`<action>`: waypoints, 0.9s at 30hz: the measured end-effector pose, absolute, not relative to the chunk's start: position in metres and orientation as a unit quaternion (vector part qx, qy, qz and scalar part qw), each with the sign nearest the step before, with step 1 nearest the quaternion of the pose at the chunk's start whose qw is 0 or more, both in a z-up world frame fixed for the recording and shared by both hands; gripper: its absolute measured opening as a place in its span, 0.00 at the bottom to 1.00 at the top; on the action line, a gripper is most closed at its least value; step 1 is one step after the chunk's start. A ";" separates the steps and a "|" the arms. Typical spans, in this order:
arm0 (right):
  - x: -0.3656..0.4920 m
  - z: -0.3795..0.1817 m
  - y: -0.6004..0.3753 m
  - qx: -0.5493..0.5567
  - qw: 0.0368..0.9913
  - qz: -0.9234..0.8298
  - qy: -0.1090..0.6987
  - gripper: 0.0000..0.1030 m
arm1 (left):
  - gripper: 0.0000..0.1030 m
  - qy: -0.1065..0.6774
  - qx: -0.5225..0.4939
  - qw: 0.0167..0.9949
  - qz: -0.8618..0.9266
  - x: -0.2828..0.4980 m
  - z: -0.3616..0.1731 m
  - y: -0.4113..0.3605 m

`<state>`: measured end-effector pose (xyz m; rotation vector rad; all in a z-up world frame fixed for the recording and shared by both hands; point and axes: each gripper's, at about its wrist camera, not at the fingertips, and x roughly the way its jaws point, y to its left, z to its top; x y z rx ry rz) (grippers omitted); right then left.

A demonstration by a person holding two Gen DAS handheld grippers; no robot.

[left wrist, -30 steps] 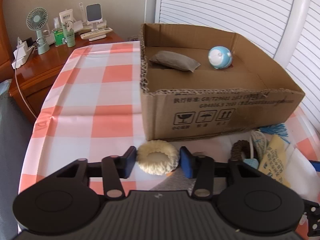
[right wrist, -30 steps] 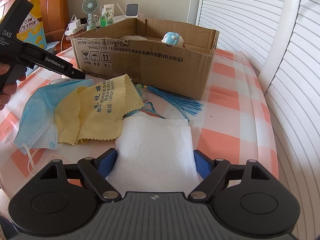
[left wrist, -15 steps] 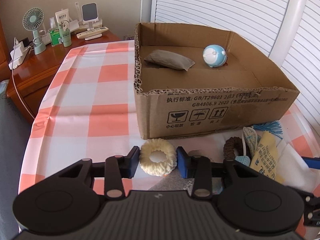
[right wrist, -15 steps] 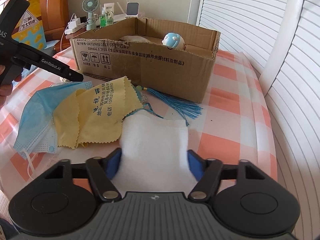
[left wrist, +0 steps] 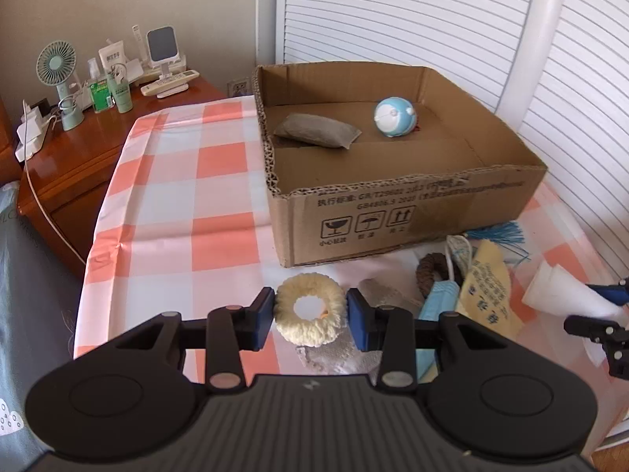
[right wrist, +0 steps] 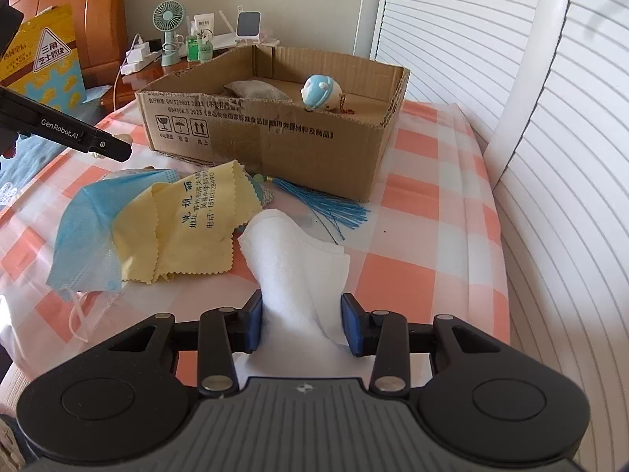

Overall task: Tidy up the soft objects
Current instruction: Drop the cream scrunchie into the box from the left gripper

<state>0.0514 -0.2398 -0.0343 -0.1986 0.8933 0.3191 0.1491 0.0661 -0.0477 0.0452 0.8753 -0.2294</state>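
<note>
Cream ring: a fluffy loop scrunchie [left wrist: 308, 307] sits pinched between the blue pads of the left gripper [left wrist: 309, 316], both pads pressing its sides; it hangs above a grey knitted cloth [left wrist: 334, 350] on the table.
Left gripper pose: angled downward toward the table, just in front of the cardboard box [left wrist: 412, 212]; in the right wrist view its black body [right wrist: 67, 133] reaches in from the left edge.
White cloth: a folded white towel [right wrist: 298, 271] is bunched between the jaws of the right gripper [right wrist: 300, 320], which are closing on it; both pads touch the fabric, and its far end droops toward the table.
Right gripper pose: tilted downward, near the box's front corner.
Loose soft things: a blue face mask [right wrist: 82, 232] lies partly under a yellow lens cloth [right wrist: 196, 220] with printed characters; a blue tassel [right wrist: 330, 204] lies beside the box front; a brown braided ring [left wrist: 430, 273] rests near the box, just beside the mask.
Box contents: a grey pouch [left wrist: 316, 130] and a round blue-and-white plush [left wrist: 394, 117], apart from each other, toward the back wall.
Table: covered with an orange-and-white checked cloth [left wrist: 177, 204].
Room: a wooden nightstand [left wrist: 78, 165] at the left carries a small green fan [left wrist: 59, 74], bottles and a charger; white louvred doors [left wrist: 393, 11] stand behind the box.
</note>
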 end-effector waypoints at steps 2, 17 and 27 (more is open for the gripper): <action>0.047 -0.028 -0.241 -0.099 0.888 0.151 0.424 0.44 | 0.37 0.422 0.026 0.899 -0.118 0.145 -0.043 0.065; 0.042 0.003 -0.247 -0.106 0.903 0.158 0.385 0.44 | 0.37 0.391 0.053 0.903 -0.167 0.132 -0.002 0.040; 0.057 0.014 -0.246 -0.107 0.907 0.170 0.369 0.44 | 0.37 0.352 0.068 0.919 -0.166 0.185 0.026 0.015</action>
